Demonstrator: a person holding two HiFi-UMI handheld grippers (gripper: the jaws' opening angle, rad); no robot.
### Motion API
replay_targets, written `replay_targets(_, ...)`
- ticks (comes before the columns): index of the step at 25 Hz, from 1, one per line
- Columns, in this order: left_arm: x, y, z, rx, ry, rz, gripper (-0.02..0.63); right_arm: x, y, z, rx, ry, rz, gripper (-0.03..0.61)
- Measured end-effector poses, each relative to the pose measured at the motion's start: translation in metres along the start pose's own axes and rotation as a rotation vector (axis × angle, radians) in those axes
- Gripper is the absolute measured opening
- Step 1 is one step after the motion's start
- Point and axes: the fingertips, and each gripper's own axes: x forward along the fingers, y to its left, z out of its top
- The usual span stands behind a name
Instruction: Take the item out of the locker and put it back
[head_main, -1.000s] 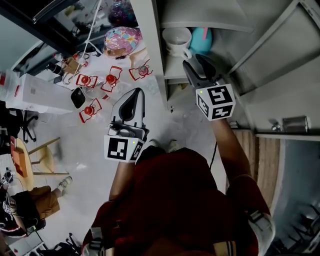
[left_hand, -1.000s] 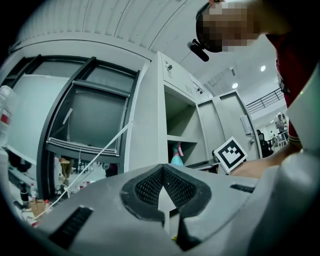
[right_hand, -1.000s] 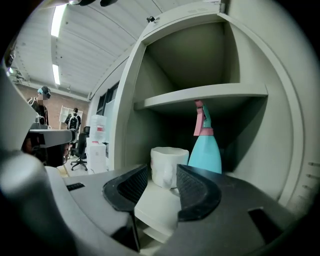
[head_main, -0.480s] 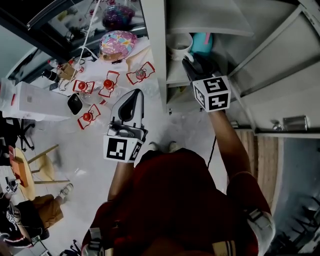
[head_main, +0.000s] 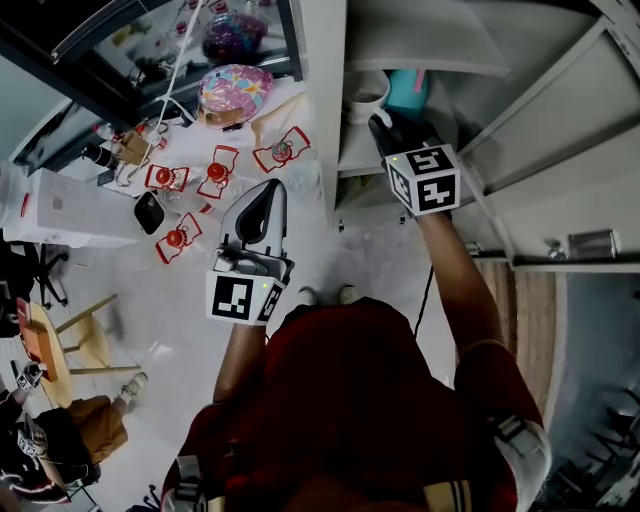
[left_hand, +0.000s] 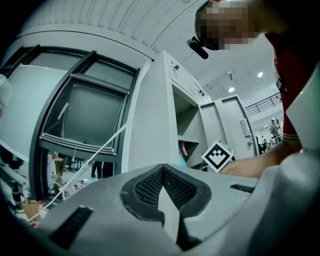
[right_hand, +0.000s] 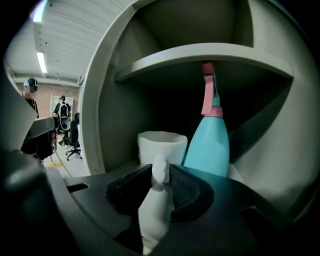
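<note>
Now the right gripper (right_hand: 160, 166), whose jaws have just been closing, is pinching the handle (right_hand: 159, 176) of the mug (right_hand: 161, 145) just ahead; it is looking ceramic: rigid, slick, breakable.

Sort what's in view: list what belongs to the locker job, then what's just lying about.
Job in hand:
- locker
- white mug, its handle between the jaws of the right gripper, which have just been closing on it

Lying about:
- teal spray bottle beside the mug
- red-and-white packets
- multicoloured round thing
- white box
- left gripper, shut and idle
</note>
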Motion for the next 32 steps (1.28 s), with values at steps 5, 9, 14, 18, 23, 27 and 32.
replay_targets(5,0.0,0.002,-0.002,-0.002,0.007,-0.009,0.006,0.001,0.002,-0.001,-0.009,0.003,-0.001,0.072)
replay_targets(9,-0.002,0.004,-0.003,-0.004,0.012,-0.018,0.006,-0.001,-0.001,0.003,0.017,-0.025,-0.025,0.058)
replay_targets(14,-0.004,0.007,-0.004,-0.006,0.018,-0.029,0.006,-0.007,-0.001,0.008,0.052,-0.083,-0.058,0.044)
replay_targets(18,-0.006,0.008,-0.004,-0.005,0.017,-0.036,0.006,-0.011,0.001,0.008,0.101,-0.101,-0.067,0.043)
replay_targets(23,-0.009,0.01,-0.002,-0.008,0.012,-0.05,0.006,-0.019,0.007,0.008,0.141,-0.121,-0.074,0.043)
replay_targets(27,-0.012,0.009,-0.003,-0.013,0.01,-0.059,0.006,-0.026,0.014,0.005,0.149,-0.141,-0.072,0.043)
replay_targets(32,-0.015,0.004,-0.002,-0.013,0.003,-0.078,0.006,-0.042,0.022,0.002,0.166,-0.165,-0.081,0.041)
